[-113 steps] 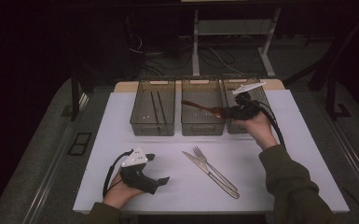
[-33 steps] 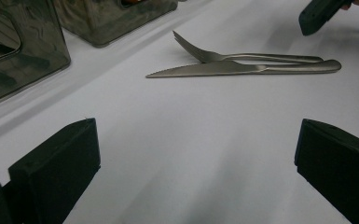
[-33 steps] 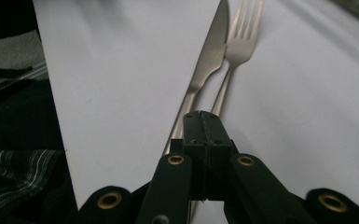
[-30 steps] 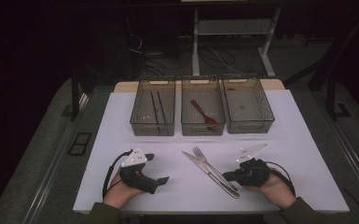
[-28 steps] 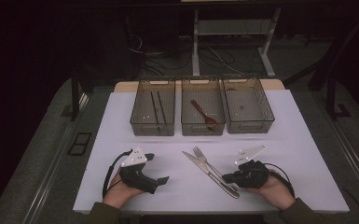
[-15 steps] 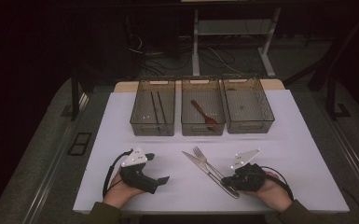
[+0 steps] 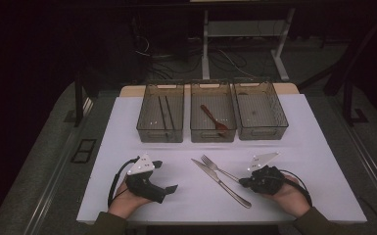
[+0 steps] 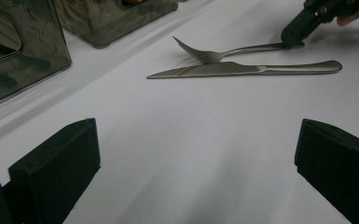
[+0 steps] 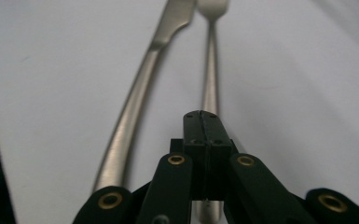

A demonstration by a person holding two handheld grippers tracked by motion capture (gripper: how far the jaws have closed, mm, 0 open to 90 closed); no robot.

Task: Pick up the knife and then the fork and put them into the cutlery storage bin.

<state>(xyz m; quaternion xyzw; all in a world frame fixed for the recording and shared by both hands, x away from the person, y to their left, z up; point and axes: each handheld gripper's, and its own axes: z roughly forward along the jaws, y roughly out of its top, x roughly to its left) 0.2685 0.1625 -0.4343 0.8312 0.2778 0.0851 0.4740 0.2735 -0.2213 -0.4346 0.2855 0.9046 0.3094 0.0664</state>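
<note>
Sorting looks partly done, judging by the layout: wooden spoon (image 7: 213, 117) is in the middle bin (image 7: 212, 134), a pair of dark sticks (image 7: 165, 111), probably chopsticks, in the left bin (image 7: 160, 133). Right bin (image 7: 260, 130) looks empty apart from a small speck.

What's left: fork (image 7: 217, 167) and knife (image 7: 221, 182), lying side by side on the white table (image 7: 127, 127), near you, between your hands.

Your right gripper (image 7: 245, 182) is down at the fork's handle end. Its jaws are pressed together with the handle running under the tips, so it looks clamped on the fork. The fork lies flat, not lifted.

Your left gripper (image 7: 168, 189) rests on the table, jaws wide apart, nothing between them.

Labels: pale tabs on the bins' far rims, too small to read. No brands or writing legible anywhere.
</note>
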